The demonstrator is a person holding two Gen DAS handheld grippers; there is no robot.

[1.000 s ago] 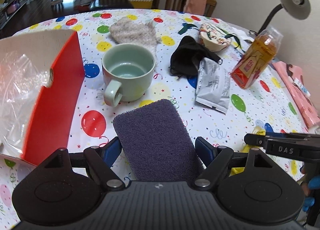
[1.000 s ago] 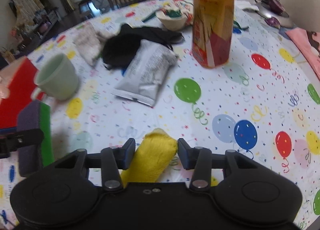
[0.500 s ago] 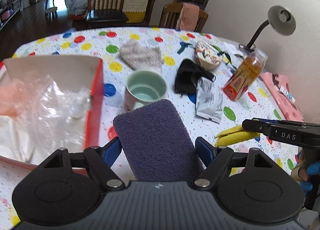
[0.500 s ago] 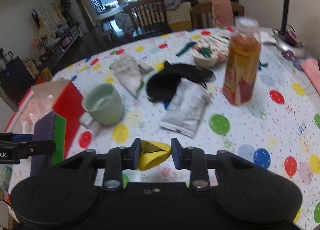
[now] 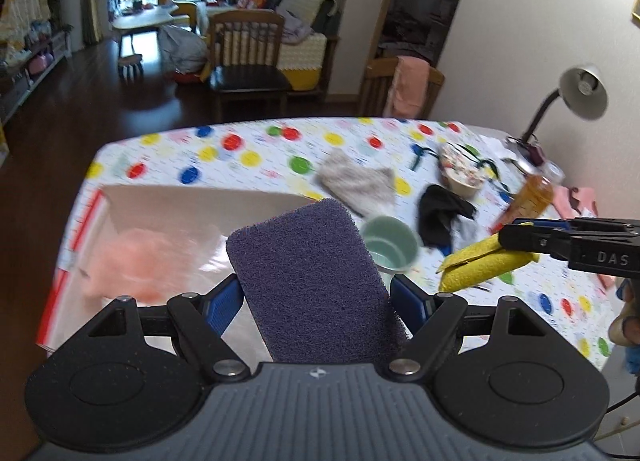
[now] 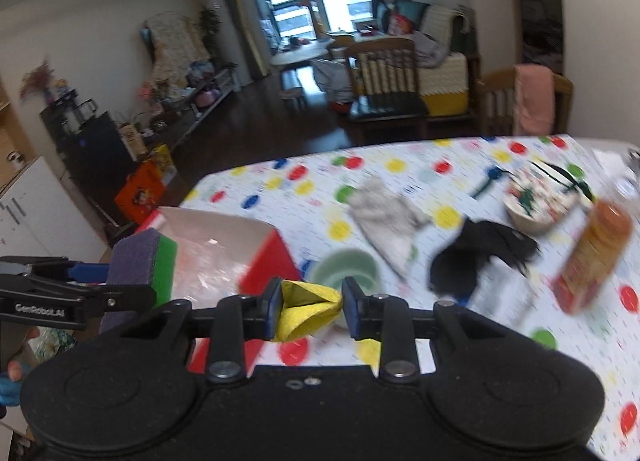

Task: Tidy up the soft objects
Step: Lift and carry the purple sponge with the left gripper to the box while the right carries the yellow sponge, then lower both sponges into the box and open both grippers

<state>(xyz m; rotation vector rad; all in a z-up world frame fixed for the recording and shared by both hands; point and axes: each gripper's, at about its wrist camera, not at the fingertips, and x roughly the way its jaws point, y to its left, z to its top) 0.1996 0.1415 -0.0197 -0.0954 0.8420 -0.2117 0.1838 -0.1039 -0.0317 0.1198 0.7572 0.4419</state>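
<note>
My left gripper is shut on a purple-and-green sponge, held in the air above the red box; the right wrist view shows that sponge at the left. My right gripper is shut on a folded yellow cloth, squeezed between its pads and lifted off the table; the left wrist view has that cloth at the right. A grey knitted cloth and a black cloth lie on the balloon-print table.
The red box holds pink stuff and clear plastic. A pale green mug stands beside it. A patterned bowl, an amber drink bottle, a silver pouch and a desk lamp are to the right. Chairs stand behind.
Both grippers have risen well above the table with their loads. The right gripper closed tighter on the yellow cloth. The box now lies below and ahead of the sponge.
</note>
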